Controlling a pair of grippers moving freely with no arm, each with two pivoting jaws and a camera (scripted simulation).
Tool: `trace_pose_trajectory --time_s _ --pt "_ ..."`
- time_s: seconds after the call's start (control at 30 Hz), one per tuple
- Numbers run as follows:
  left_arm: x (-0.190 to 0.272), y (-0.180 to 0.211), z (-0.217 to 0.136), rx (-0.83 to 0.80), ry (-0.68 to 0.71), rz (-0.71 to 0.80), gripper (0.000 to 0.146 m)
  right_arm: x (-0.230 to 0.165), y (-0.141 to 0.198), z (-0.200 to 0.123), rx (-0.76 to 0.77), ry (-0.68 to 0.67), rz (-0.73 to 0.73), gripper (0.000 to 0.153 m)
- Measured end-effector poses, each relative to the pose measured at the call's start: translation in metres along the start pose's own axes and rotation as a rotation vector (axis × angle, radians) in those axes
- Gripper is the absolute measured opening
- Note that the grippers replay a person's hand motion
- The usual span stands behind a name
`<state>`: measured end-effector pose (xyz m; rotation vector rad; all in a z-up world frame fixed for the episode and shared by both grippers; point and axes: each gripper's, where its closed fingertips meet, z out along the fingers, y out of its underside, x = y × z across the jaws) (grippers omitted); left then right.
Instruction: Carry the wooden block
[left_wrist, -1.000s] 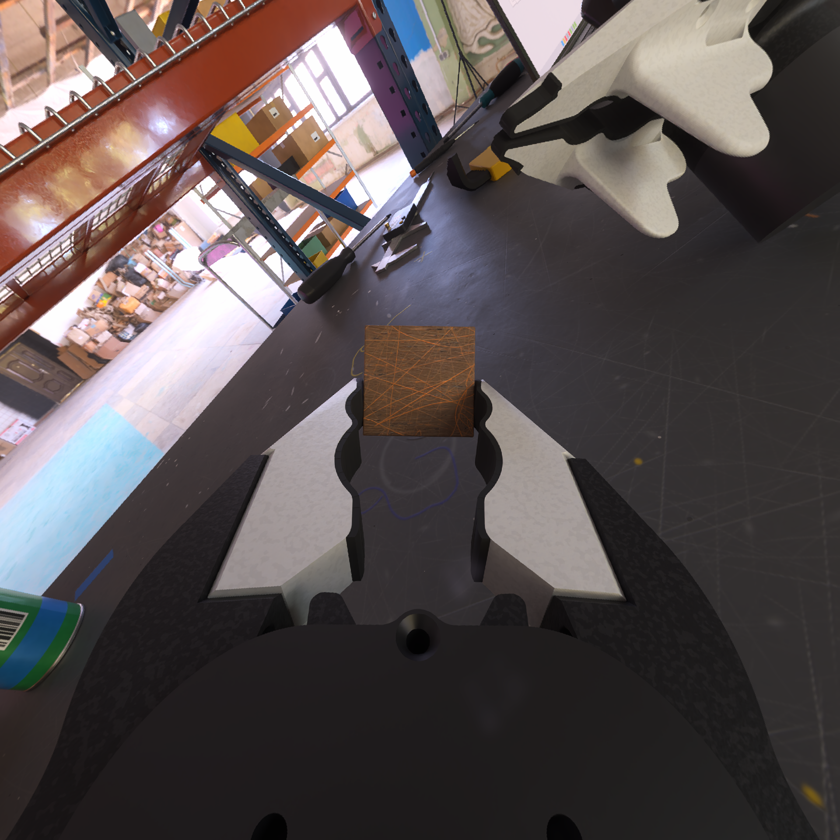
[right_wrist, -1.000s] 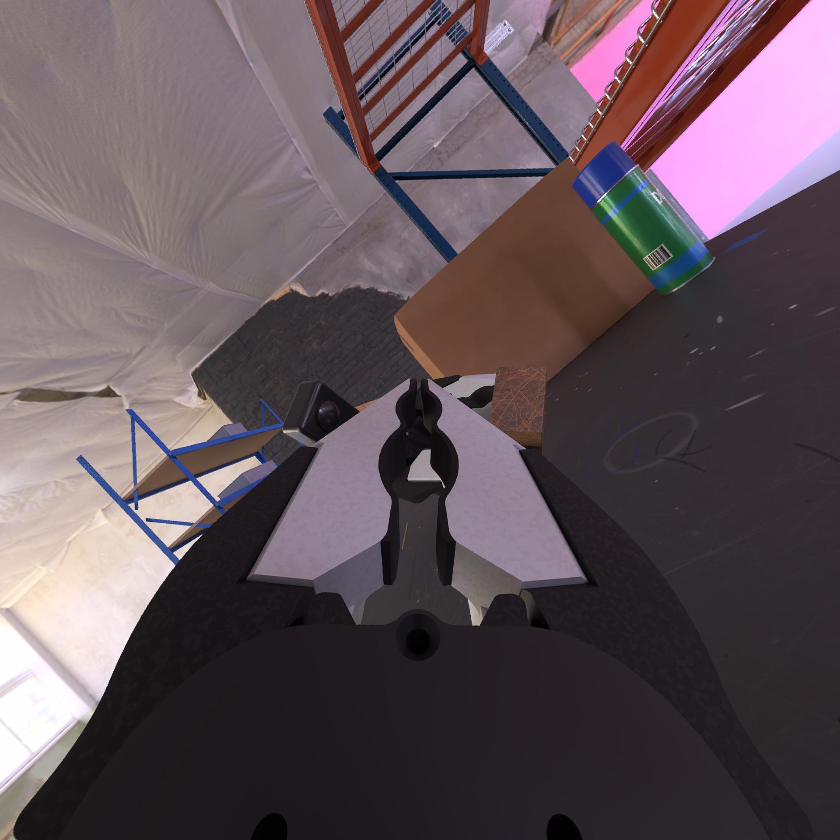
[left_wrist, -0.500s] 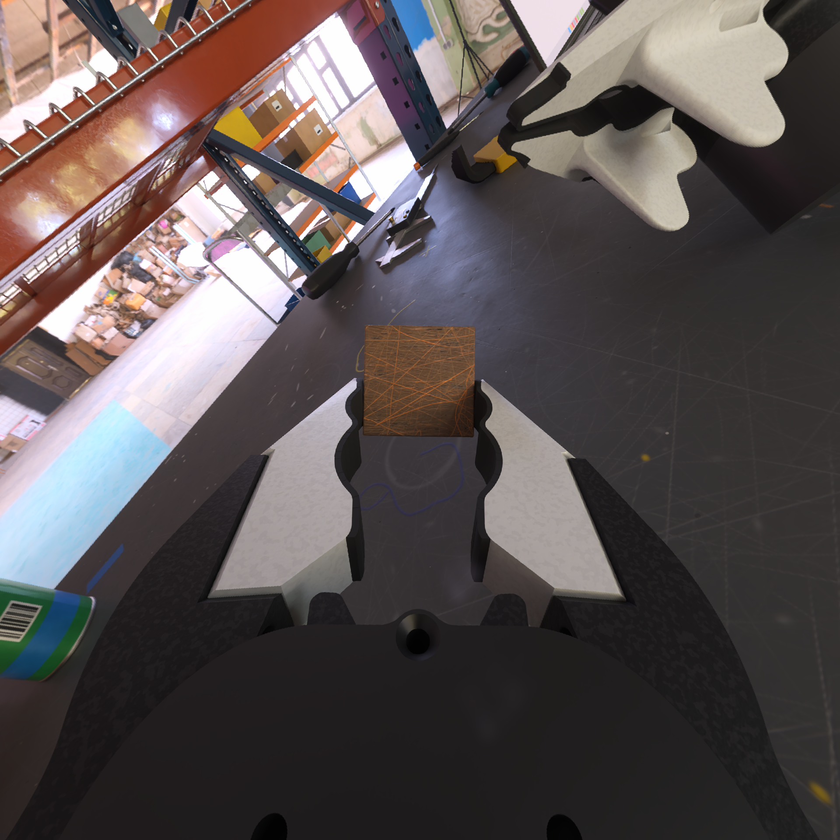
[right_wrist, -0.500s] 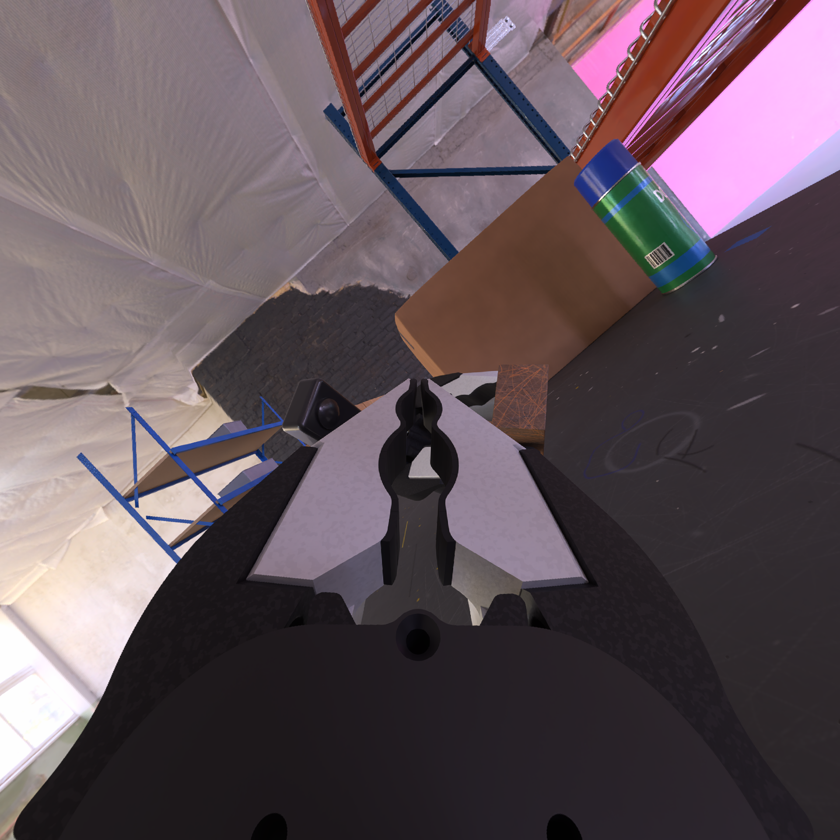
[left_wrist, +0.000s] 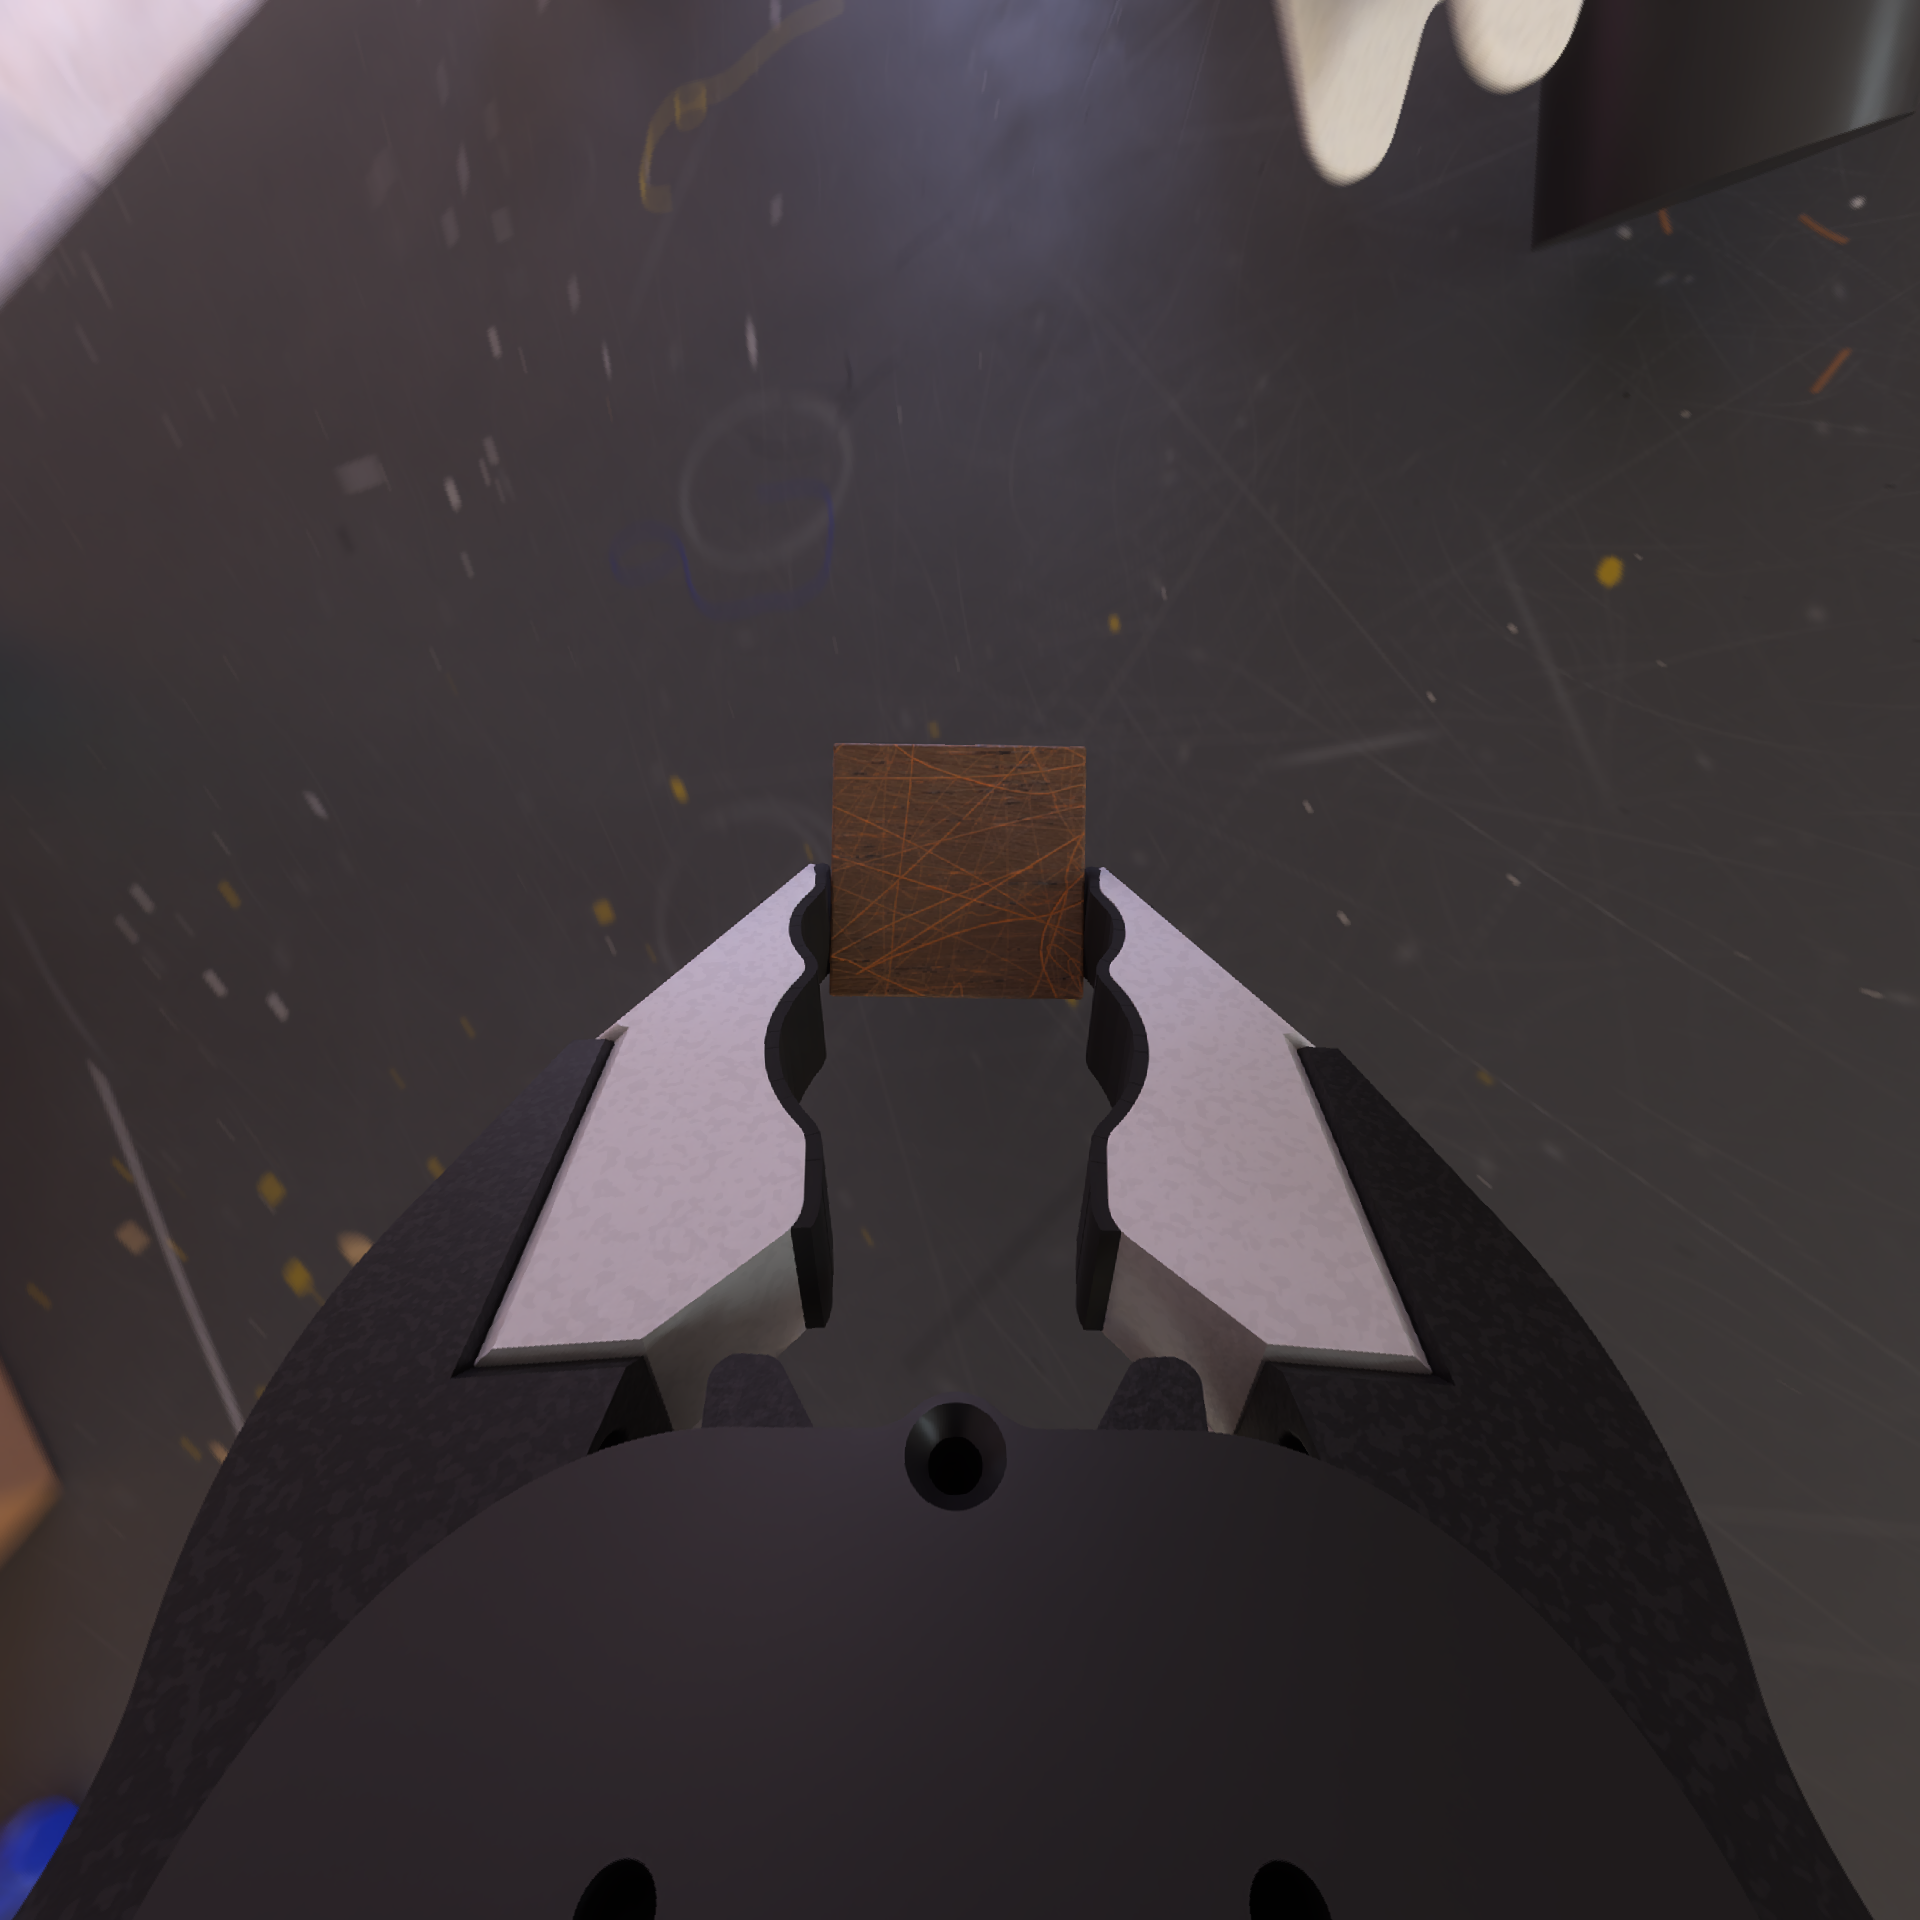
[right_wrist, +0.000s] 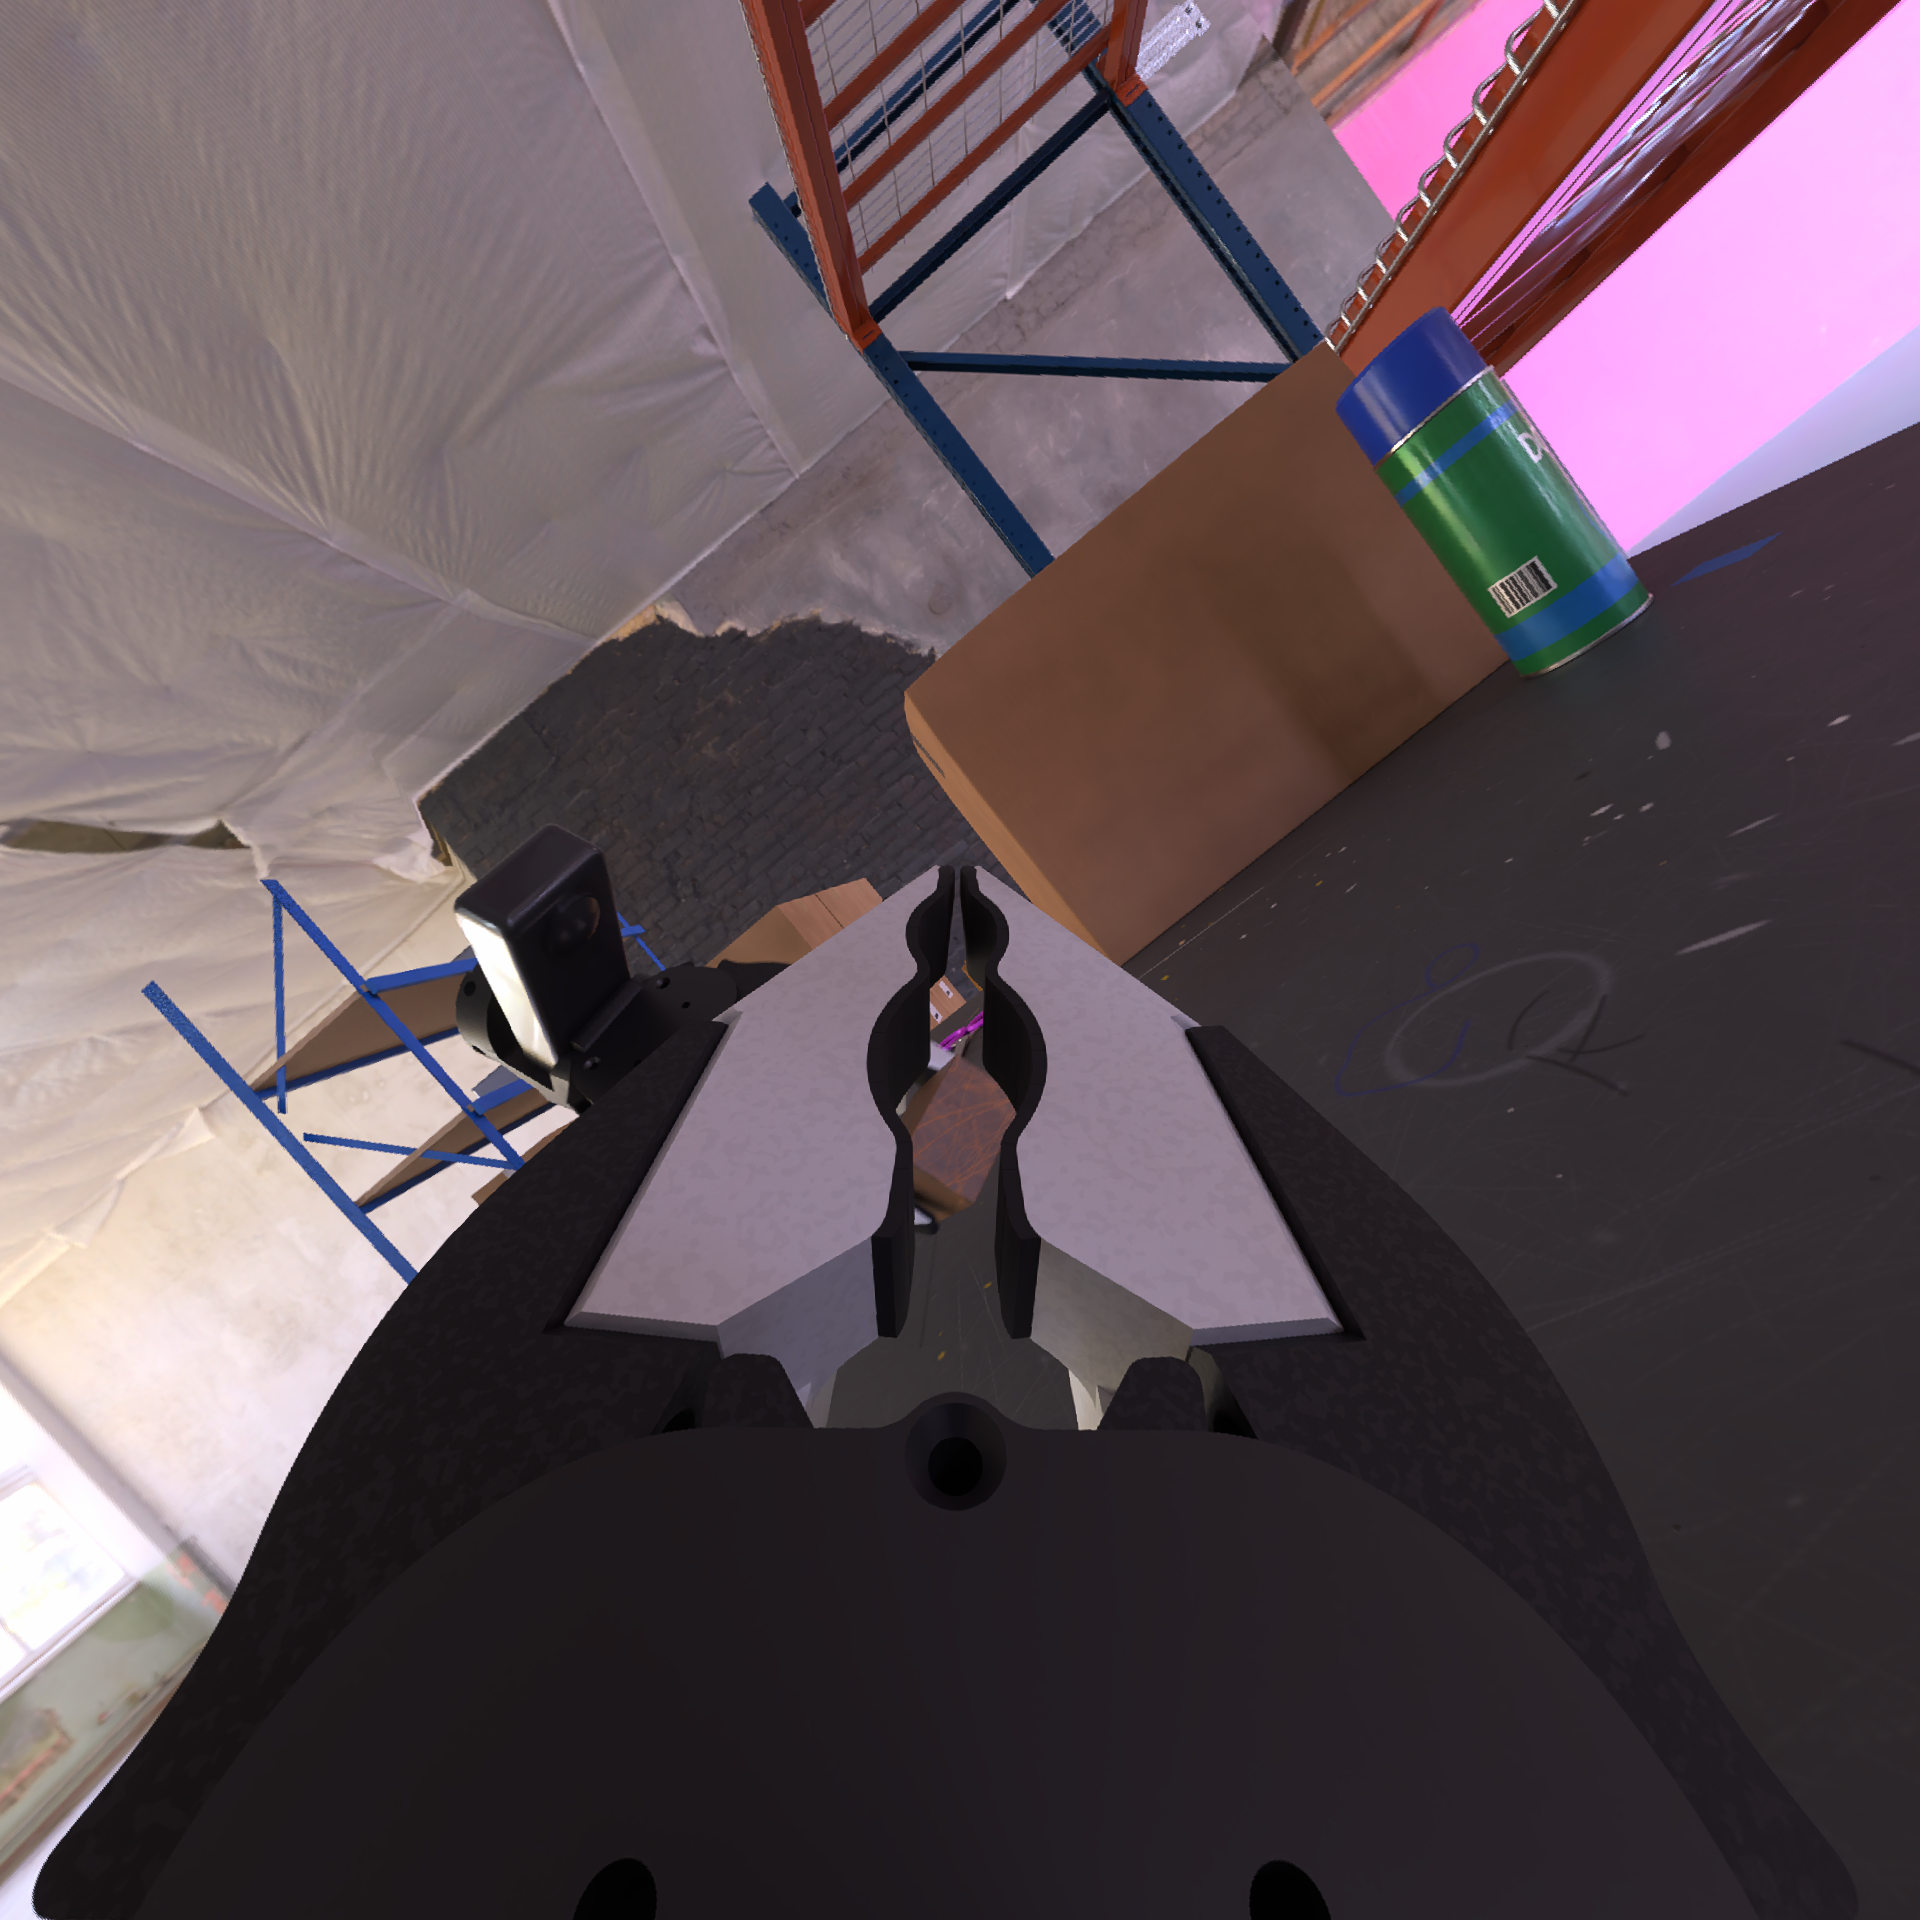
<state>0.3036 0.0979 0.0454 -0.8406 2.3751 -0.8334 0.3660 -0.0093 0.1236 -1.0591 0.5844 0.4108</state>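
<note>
The wooden block (left_wrist: 958, 873) is a brown scratched cube, pinched between the fingertips of my left gripper (left_wrist: 958, 920) and held above the dark table (left_wrist: 1351, 623). This view looks down onto the tabletop. My right gripper (right_wrist: 956, 881) is shut and empty, its fingertips touching. Through the gap between its fingers I see the wooden block (right_wrist: 954, 1132) beyond. The left gripper's black body (right_wrist: 540, 961) shows just to the left of them. The right gripper's white fingers (left_wrist: 1351, 94) show at the top of the left wrist view.
A green can with a blue lid (right_wrist: 1496, 499) stands on the table beside a large brown cardboard box (right_wrist: 1174, 707). A dark box (left_wrist: 1714, 104) sits at the top right of the left wrist view. Orange and blue racks stand behind.
My left gripper has swung with the block, so its view now faces down at the table. In the right view the block moved from right of my fingertips to behind the finger gap.
</note>
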Motion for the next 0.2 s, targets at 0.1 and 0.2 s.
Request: trace_pose_trajectory --time_s 0.1,0.2 --pt "0.005 0.025 -0.013 -0.078 0.018 -0.138 0.048 -0.001 0.001 0.0 -0.005 0.001 -0.012 0.001" --pt "0.007 0.046 -0.019 -0.158 0.007 -0.191 0.048 -0.002 0.003 0.001 -0.016 -0.006 -0.024 0.001"
